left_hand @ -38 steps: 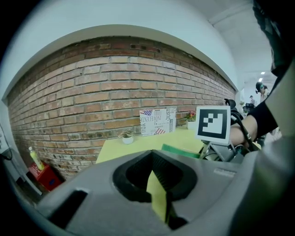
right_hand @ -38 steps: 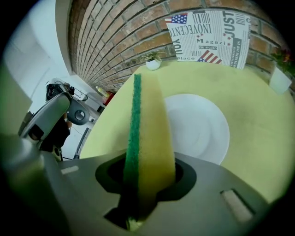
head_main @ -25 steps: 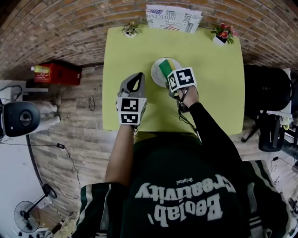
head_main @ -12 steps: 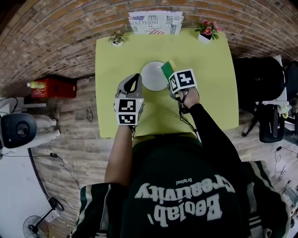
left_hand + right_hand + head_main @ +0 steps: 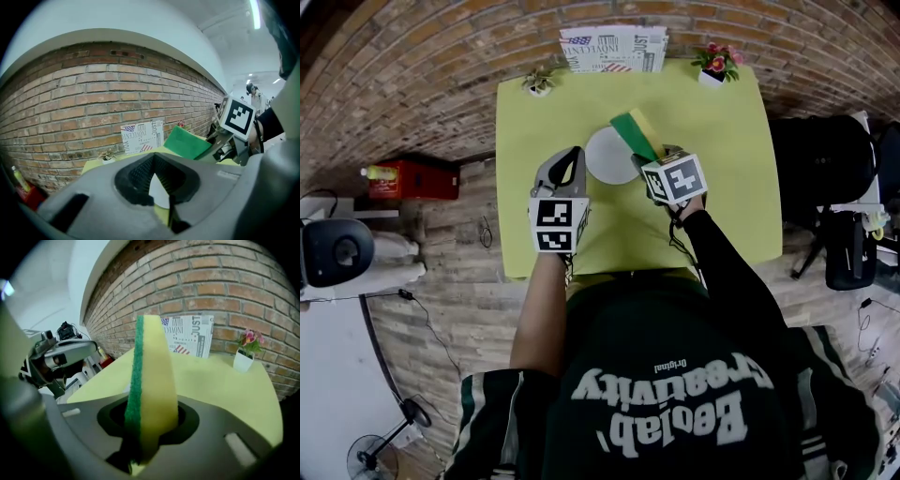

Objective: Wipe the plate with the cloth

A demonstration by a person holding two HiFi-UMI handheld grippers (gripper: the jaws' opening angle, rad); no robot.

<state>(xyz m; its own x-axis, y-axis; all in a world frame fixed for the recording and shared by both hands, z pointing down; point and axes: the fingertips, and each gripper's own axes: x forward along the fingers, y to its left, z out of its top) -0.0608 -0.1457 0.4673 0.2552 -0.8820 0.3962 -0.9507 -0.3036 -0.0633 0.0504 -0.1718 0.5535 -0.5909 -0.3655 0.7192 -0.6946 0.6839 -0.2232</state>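
Left claw point(image 5: 573, 153) tips together and empty, right claw point(image 5: 647, 161) clamped on a sponge point(image 5: 633, 131), both held forward

In the head view, the marker cube of the right tool point(image 5: 647, 161) covers its jaws and the near end of the sponge point(image 5: 635, 132). The sponge overlaps the right rim of the plate point(image 5: 607, 155). In the left gripper view, the body of the left tool point(image 5: 153, 164) hides the plate except for a white sliver. The person's arms cover part of the near edge of the bench point(image 5: 731, 187).
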